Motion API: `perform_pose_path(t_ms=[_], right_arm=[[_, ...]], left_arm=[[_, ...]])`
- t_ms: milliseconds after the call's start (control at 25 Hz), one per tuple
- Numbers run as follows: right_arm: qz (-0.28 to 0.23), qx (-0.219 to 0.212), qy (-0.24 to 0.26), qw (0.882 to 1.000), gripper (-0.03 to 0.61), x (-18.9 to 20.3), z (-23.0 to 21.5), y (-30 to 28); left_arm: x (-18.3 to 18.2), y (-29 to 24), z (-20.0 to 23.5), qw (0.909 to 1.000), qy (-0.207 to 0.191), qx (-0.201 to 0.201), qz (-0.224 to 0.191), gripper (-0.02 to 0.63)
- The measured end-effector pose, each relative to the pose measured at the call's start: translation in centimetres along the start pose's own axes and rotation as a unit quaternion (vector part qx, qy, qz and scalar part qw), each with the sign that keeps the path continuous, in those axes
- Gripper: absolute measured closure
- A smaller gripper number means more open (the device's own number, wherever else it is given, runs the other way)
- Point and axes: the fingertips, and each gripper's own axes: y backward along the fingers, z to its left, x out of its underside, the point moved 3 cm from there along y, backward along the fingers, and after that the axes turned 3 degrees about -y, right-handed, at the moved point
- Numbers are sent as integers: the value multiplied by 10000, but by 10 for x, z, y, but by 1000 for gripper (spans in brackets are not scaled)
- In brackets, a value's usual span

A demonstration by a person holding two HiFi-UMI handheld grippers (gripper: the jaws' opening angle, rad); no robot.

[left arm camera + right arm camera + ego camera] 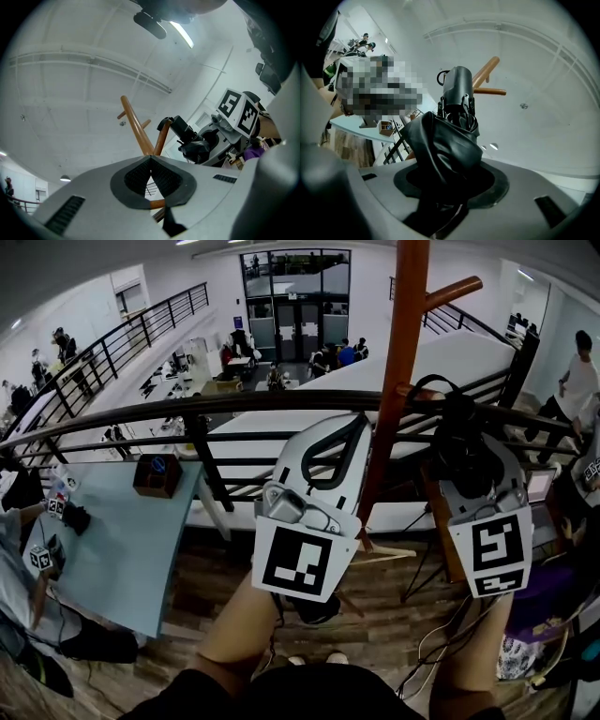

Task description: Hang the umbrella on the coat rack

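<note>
The right gripper point(447, 180) clamps the black umbrella point(451, 140) near the rack point(405, 362), while the left gripper point(151, 163) has its jaws closed together, empty

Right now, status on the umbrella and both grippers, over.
Right gripper shut on umbrella. Left gripper shut, empty. Umbrella up beside coat rack, hang unconfirmed. No obstruction seen.

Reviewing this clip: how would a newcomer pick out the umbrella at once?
Find the tall brown wooden coat rack by the black railing. Just right of its pole, the right hand-held gripper clamps the umbrella: a folded black fabric bundle with a thin strap loop, unlike the bare wooden pegs beside it.
</note>
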Motion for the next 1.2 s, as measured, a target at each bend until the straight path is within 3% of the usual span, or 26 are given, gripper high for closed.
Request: perform_pose_path(t_ms=[1200], right_arm=[[241,-521,-387,9976,350,40,44,-21]], left_arm=[[23,-2,-13,9997,74,98,227,604]])
